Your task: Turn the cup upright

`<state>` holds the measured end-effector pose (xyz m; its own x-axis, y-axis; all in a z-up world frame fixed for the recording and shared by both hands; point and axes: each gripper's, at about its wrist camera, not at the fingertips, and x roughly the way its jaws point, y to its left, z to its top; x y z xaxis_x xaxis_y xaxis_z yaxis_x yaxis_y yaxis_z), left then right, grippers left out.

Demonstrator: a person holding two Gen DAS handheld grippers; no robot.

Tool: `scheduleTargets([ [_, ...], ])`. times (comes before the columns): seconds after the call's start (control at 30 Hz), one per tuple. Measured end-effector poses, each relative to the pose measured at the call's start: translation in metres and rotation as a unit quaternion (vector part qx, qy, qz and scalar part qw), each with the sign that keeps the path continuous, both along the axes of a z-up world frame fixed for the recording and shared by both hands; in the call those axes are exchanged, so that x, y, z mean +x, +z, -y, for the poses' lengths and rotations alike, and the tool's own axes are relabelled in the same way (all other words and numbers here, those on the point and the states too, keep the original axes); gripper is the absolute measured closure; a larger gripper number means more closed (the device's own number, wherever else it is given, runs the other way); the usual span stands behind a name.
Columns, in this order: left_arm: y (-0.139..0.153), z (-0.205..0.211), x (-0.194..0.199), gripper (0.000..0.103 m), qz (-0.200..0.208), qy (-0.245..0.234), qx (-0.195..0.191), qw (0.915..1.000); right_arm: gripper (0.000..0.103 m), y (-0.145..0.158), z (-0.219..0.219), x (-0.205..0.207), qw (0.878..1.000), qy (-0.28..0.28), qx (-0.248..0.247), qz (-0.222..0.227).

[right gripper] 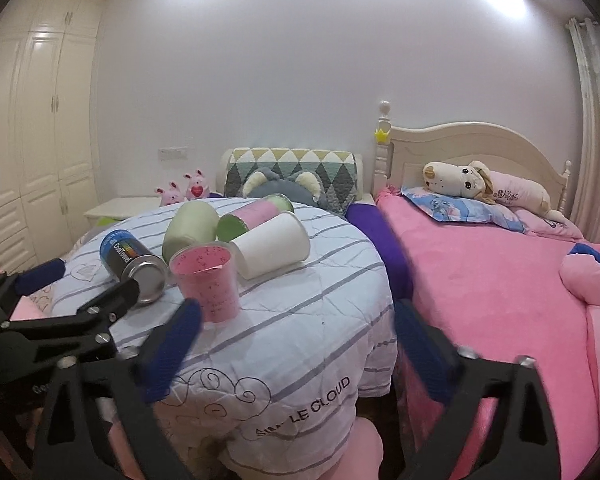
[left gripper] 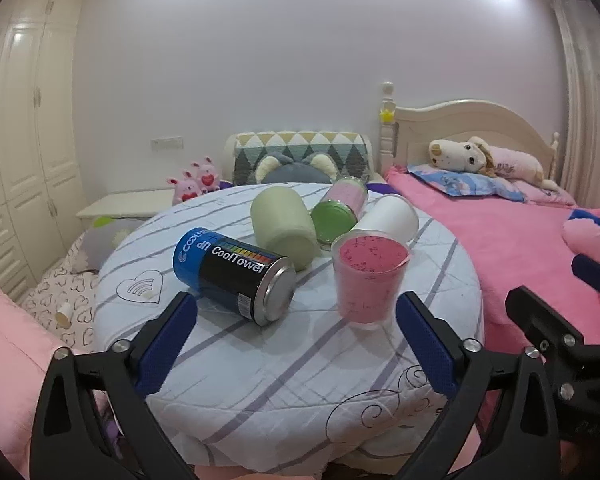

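A clear cup with pink lining stands upright on the round cloth-covered table; it also shows in the right wrist view. Behind it a white cup lies on its side, as does a pale green cup. My left gripper is open and empty, just short of the pink cup and the can. My right gripper is open and empty, at the table's near right edge. The left gripper shows in the right wrist view.
A blue and black CoolTowel can and a pink jar with a green lid lie on their sides on the table. A pink bed with plush toys stands to the right. A wardrobe is on the left.
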<state>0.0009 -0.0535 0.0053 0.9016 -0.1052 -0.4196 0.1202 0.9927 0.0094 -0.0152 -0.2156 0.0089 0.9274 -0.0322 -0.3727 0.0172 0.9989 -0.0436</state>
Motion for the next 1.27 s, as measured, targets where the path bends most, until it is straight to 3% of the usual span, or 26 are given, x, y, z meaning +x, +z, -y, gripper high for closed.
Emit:
scheduleTargets([
  [0.23, -0.0009, -0.0015, -0.0027, 0.001, 0.01, -0.001, -0.003, 0.9999, 0.0, -0.0036, 0.0026, -0.0015, 1.0, 0.006, 0.002, 0.016],
  [0.5, 0.0004, 0.0017, -0.0044, 0.001, 0.019, 0.007, 0.015, 0.9997, 0.0, -0.0077, 0.0053, 0.0013, 1.0, 0.003, 0.003, 0.007],
  [1.27, -0.0006, -0.0017, -0.0029, 0.001, 0.013, 0.009, 0.016, 0.9997, 0.0, -0.0067, 0.005, 0.0008, 1.0, 0.008, 0.0, 0.001],
])
